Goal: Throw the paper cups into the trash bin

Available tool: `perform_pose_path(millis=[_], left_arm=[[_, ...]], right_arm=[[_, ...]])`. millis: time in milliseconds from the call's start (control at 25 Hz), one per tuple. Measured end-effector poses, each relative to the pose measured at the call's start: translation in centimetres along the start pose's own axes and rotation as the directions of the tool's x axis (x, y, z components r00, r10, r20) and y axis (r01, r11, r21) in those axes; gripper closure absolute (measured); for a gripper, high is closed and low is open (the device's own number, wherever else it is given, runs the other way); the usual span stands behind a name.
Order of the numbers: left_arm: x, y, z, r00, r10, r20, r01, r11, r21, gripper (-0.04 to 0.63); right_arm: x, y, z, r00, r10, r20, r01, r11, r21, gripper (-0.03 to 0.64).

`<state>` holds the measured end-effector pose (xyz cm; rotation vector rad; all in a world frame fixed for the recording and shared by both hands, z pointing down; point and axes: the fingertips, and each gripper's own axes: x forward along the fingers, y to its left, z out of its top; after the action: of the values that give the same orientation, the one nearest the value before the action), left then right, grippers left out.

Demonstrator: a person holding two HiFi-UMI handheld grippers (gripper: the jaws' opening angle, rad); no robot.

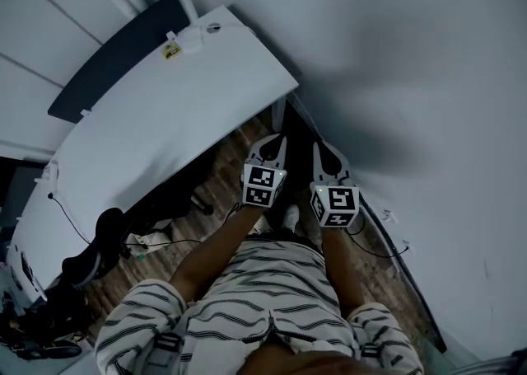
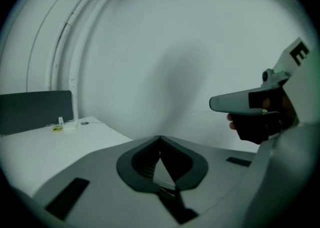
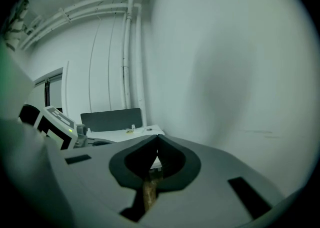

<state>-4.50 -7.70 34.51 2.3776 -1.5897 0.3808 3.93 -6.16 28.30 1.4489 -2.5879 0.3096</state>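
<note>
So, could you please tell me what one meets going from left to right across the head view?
Desk → left gripper → right gripper → wall.

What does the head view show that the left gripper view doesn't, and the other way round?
Only the head view: the person's striped shorts, the wooden floor, and the left gripper seen from outside with its marker cube.
Only the left gripper view: that gripper's jaws shut tip to tip with nothing between them, and the wall pipes.
Both: the white desk, the dark panel behind it, the right gripper and the plain wall.
</note>
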Motion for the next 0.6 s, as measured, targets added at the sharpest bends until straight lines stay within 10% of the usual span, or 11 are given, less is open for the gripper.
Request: perform_pose_path(millis=[600], left_arm=[[-3.7,1.1,7.1,0.982,0.049,0.181,-0.055,0.998,0.027,0.572]], right_arm=[[0.8,0.6,5.3,0.993,0.03,0.111,-0.025,0.999,-0.043,0.601]])
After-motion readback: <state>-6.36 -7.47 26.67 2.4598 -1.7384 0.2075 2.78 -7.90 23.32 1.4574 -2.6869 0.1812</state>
